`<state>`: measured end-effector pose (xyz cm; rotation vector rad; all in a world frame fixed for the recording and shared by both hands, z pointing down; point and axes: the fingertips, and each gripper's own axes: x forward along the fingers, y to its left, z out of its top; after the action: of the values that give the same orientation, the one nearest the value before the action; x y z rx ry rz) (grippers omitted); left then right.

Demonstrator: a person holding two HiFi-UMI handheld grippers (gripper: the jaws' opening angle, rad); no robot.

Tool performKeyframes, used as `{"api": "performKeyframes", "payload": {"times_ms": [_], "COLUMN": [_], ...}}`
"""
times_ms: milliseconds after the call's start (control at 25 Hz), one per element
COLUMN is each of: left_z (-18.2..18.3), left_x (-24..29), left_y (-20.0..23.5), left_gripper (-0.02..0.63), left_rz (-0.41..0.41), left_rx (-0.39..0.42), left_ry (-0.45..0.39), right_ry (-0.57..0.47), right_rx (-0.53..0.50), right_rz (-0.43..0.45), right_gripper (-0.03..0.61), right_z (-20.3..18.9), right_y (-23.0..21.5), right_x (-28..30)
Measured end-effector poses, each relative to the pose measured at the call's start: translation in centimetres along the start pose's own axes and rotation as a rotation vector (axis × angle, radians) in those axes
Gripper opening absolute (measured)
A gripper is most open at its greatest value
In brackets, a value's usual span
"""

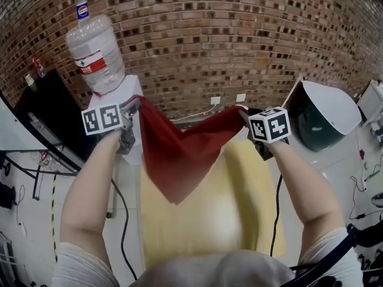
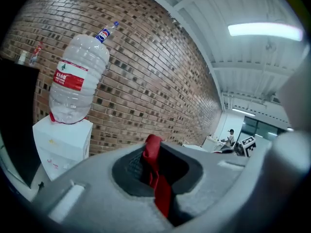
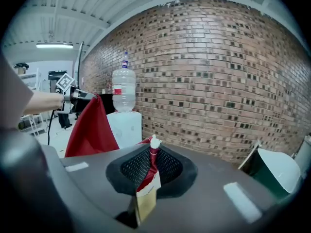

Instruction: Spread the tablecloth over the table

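Two grippers share one cloth, each pinching a corner. Nearest the camera, at six o'clock in the head view, the yellow table point(image 1: 239, 220) lies mostly bare. Over its far half hangs the red tablecloth point(image 1: 173, 154), stretched in the air along its top edge. Its loose point sags toward six o'clock, and nothing is laid yet.

The left gripper point(image 1: 133, 107) at ten o'clock has its jaws clamped on a bunched red corner. The right gripper point(image 1: 245, 113) at two o'clock is likewise closed on its corner, with a tan label point(image 3: 146, 198) pinched in beside the fabric.

Probable faults:
- Each grip holds only a narrow bunch of cloth, so a sharp tug could pull a corner free.
- The cloth still hangs folded, so it may land doubled or skewed and leave part of the top uncovered.

Beyond the table at eleven o'clock stands a white water dispenser point(image 1: 128, 91) carrying a large bottle point(image 1: 96, 49), close enough for a swinging edge to brush it. A lidded bin point(image 1: 323, 115) sits at two o'clock. A brick wall point(image 1: 239, 40) closes the background.
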<state>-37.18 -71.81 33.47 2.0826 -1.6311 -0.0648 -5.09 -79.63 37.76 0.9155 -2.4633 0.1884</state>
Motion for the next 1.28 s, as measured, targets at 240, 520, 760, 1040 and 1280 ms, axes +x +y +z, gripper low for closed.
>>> {"api": "performKeyframes", "payload": {"times_ms": [240,520,760,1040,1280], "left_z": [-0.2,-9.8,-16.7,-19.4,-22.6], "left_x": [5.6,10.0,10.4,8.7,7.9], "left_y": [3.0,4.7,7.7,12.0,13.7], "left_gripper": [0.012,0.014,0.012,0.012,0.013], "left_rz": [0.049,0.038,0.109,0.192,0.237], "left_rx": [0.032,0.015,-0.069,-0.142,-0.144], "left_ry": [0.008,0.175,0.267,0.292,0.356], "right_ry": [0.067,0.218,0.281,0.322,0.363], "right_rx": [0.089,0.18,0.254,0.329,0.351], "right_rz": [-0.154,-0.256,-0.268,-0.276,-0.27], "right_gripper": [0.017,0.017,0.017,0.017,0.017], "right_z": [-3.9,-13.7,-18.1,-20.8,-22.7], "right_y": [-7.1,-11.4,-12.3,-12.4,-11.5], "right_x": [3.5,5.7,7.1,8.4,9.9]}}
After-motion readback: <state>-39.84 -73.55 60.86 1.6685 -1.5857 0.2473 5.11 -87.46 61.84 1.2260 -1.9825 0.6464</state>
